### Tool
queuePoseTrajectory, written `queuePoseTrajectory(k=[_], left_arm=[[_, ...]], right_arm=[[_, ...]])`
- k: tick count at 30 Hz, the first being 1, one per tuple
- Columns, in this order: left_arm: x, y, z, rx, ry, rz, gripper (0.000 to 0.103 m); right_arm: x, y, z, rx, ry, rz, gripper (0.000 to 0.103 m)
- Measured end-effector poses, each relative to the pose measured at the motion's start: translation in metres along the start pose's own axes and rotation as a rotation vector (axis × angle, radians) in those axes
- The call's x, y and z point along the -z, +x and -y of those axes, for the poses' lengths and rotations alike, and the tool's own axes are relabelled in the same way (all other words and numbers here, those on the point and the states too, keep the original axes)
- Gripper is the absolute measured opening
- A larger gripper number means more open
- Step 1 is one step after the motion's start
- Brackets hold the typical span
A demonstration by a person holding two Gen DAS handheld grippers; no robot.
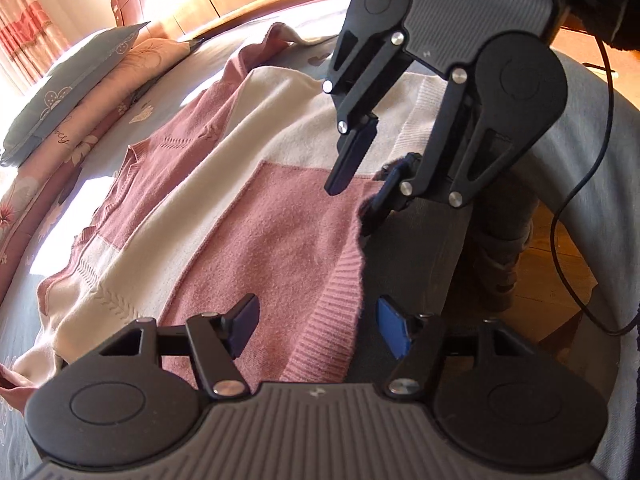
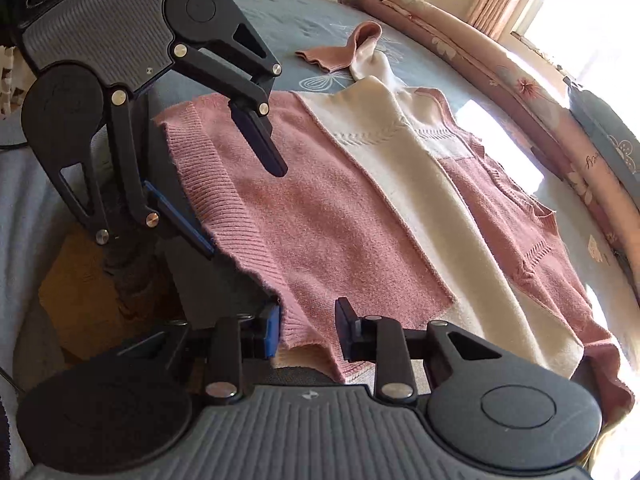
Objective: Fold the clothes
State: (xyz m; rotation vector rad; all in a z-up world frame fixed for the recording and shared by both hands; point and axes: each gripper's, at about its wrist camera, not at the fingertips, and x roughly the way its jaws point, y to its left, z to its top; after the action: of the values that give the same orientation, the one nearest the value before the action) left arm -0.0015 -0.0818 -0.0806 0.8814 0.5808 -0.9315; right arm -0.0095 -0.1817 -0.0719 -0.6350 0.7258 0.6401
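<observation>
Looking along both grippers, we see a pink and cream sweater (image 1: 248, 184) spread flat on a grey-blue bedsheet (image 2: 288, 28), and we place everything else from that sweater. Its long axis runs from the ribbed pink hem (image 2: 216, 208) at the bed's near edge away to the neckline, which points toward the folded quilt (image 2: 500, 68) and pillow (image 1: 60, 92) lying beyond it. One sleeve (image 2: 360, 52) stretches out past the shoulder, its pink cuff flat on the sheet.

Our left gripper (image 1: 316, 322) stands over the hem with its jaws apart; the ribbed band lies between them, the far finger above the knit and the blue-padded finger (image 2: 176, 216) down at the hem's edge, but neither pad presses the cloth, so it is released. Our right gripper (image 2: 306, 326) sits at the hem's other corner, jaws narrowed with the corner of the knit bunched between them; the blue pad (image 2: 273, 330) looks to touch the fabric, yet a gap shows beside the other finger, so we cannot tell whether it is truly clamped.

The second sleeve is cut off at the frame's edge in the left wrist view. Below the hem the bed's side falls into dark shadow, where we make out little beyond a wooden floor (image 1: 552, 264) and a black cable (image 1: 600, 128)
</observation>
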Motion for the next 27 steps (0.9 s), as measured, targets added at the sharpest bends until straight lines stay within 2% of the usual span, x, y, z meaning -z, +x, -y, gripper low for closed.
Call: queuePoseTrajectory(k=[2, 4, 6, 7, 10, 13, 15, 17, 22, 27], left_arm=[[-0.003, 0.009, 0.005, -0.025, 0.019, -0.016, 0.066], [-0.005, 0.015, 0.008, -0.086, 0.038, -0.021, 0.065], [-0.006, 0.017, 0.001, -0.102, 0.004, -0.026, 0.059], [-0.007, 0.016, -0.004, -0.095, -0.028, -0.022, 0.054], [-0.007, 0.013, -0.015, -0.074, -0.086, -0.014, 0.053], [-0.006, 0.011, -0.018, -0.08, -0.097, -0.008, 0.053], [-0.005, 0.01, -0.016, -0.079, -0.089, -0.009, 0.053], [-0.002, 0.009, -0.009, -0.085, -0.054, -0.018, 0.053], [0.014, 0.008, 0.007, -0.172, 0.085, -0.057, 0.054], [0.032, 0.001, 0.0, -0.264, 0.141, -0.136, 0.053]], right_arm=[[-0.001, 0.0, 0.004, 0.002, 0.018, 0.006, 0.032], [0.0, -0.001, 0.005, 0.004, 0.028, 0.01, 0.032], [0.0, -0.002, 0.004, -0.002, 0.03, 0.017, 0.032], [0.0, -0.003, 0.003, -0.007, 0.029, 0.022, 0.035], [-0.001, -0.001, -0.007, -0.025, -0.009, 0.039, 0.043], [-0.003, 0.013, -0.021, 0.022, -0.093, 0.035, 0.043], [-0.003, 0.022, -0.029, 0.08, -0.158, 0.029, 0.041], [-0.006, 0.024, -0.027, 0.073, -0.147, 0.032, 0.008], [-0.009, 0.01, -0.01, 0.053, -0.056, 0.075, 0.008], [-0.008, 0.001, 0.0, 0.048, -0.012, 0.092, 0.008]])
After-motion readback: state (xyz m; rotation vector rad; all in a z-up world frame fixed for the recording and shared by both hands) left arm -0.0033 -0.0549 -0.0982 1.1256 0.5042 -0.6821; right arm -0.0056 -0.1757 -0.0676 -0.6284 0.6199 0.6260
